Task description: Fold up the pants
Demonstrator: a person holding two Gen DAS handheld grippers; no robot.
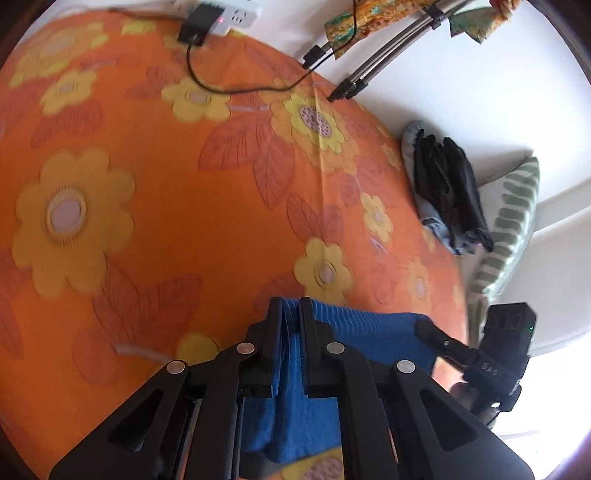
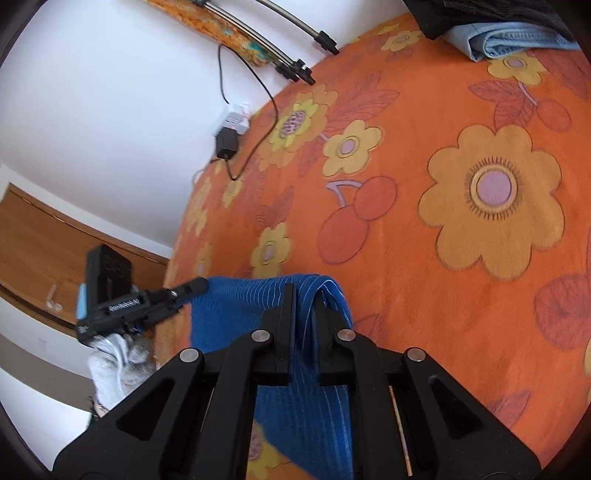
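The blue ribbed pants [image 1: 365,328] hang lifted above the orange flowered bedsheet [image 1: 166,206], stretched between both grippers. My left gripper [image 1: 290,306] is shut on one end of the pants' top edge. My right gripper [image 2: 304,291] is shut on the other end of the blue pants [image 2: 236,314]. The right gripper also shows at the right of the left wrist view [image 1: 428,328], and the left gripper at the left of the right wrist view [image 2: 199,286]. The lower part of the pants is hidden under the gripper bodies.
A stack of folded black and denim clothes [image 1: 447,192] lies at the bed's edge, beside a green striped pillow [image 1: 513,221]. A white power strip with a black charger [image 1: 214,18] and its cable lie at the far edge. Tripod legs [image 1: 351,86] touch the bed.
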